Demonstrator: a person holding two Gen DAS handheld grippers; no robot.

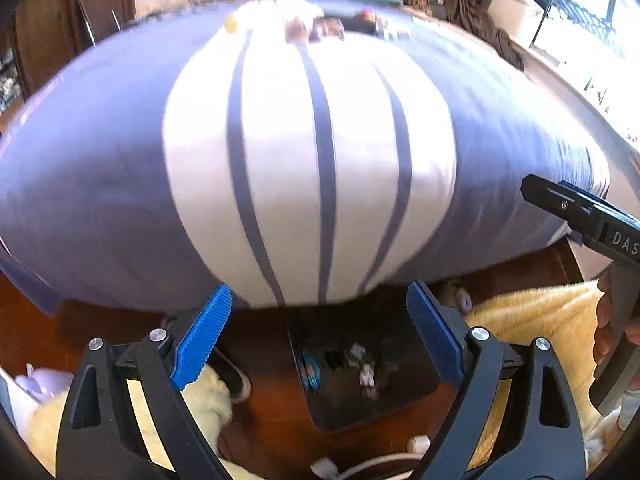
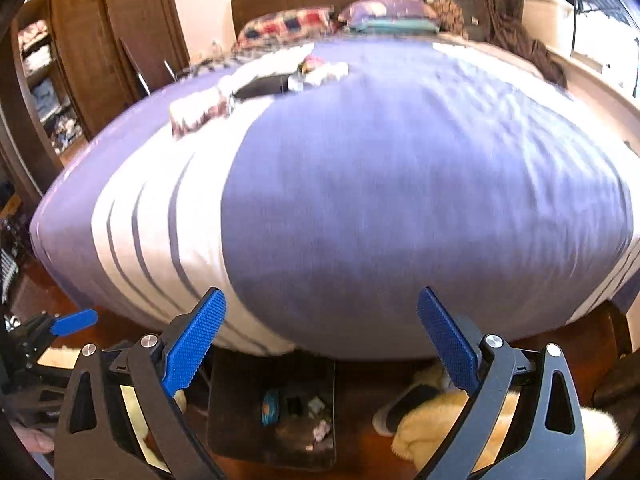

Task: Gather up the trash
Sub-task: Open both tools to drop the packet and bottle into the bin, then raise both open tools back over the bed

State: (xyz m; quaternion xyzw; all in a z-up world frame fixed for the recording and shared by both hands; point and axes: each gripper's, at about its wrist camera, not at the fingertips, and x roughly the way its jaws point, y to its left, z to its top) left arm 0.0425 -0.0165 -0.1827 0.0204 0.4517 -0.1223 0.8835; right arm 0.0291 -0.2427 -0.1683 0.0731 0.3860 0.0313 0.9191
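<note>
Filling most of my view, the bed (image 1: 312,152) in its purple-and-white striped cover blocks the way ahead. Below sits the dark bin (image 1: 360,376) holding trash (image 1: 366,376), flanked by cream rug (image 1: 532,320). My left gripper (image 1: 320,340) and right gripper (image 2: 320,348) gape empty.

Wooden floor (image 2: 360,468) carries a dark bin (image 2: 224,420) and cream fluffy rug (image 2: 424,424) beside the bed (image 2: 400,200).

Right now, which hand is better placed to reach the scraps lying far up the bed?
Probably left. The scraps lie straight ahead of the left tool, but well left of where the right tool points. Both tools are open and empty.
</note>
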